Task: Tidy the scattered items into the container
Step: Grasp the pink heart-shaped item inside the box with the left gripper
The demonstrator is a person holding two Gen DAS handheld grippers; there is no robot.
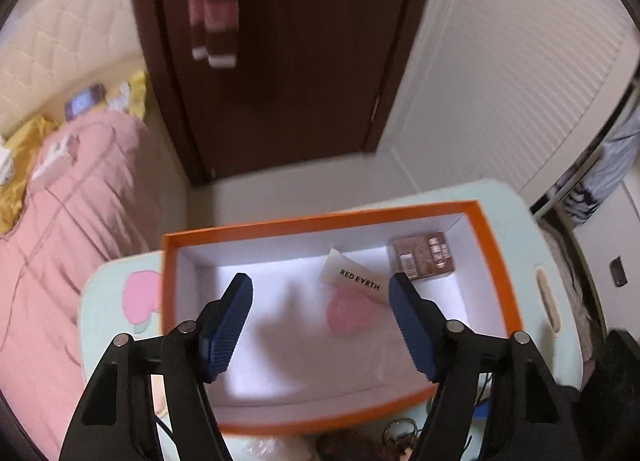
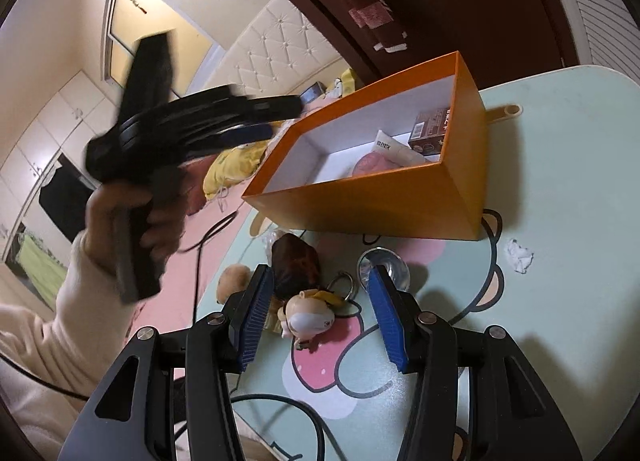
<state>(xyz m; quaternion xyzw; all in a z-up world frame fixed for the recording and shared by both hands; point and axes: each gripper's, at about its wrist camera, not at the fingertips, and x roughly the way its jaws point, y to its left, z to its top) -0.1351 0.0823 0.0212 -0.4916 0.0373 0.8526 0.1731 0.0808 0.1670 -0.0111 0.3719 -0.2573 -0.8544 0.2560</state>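
Right wrist: rectangular orange box (image 2: 360, 205), smooth white inside; glossy figurine (image 2: 308, 317).

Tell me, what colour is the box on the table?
The box is orange outside with a white lining; the right wrist view shows it best.

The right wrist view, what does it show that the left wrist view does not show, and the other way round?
Only the right wrist view shows the crumpled paper, the small figurine between the open right gripper fingers without contact, and the hand holding the left gripper.

Only the left wrist view shows the left gripper from behind, open and empty above the orange box.

Both show the box, with the brown carton, the white tube and a pink item inside.
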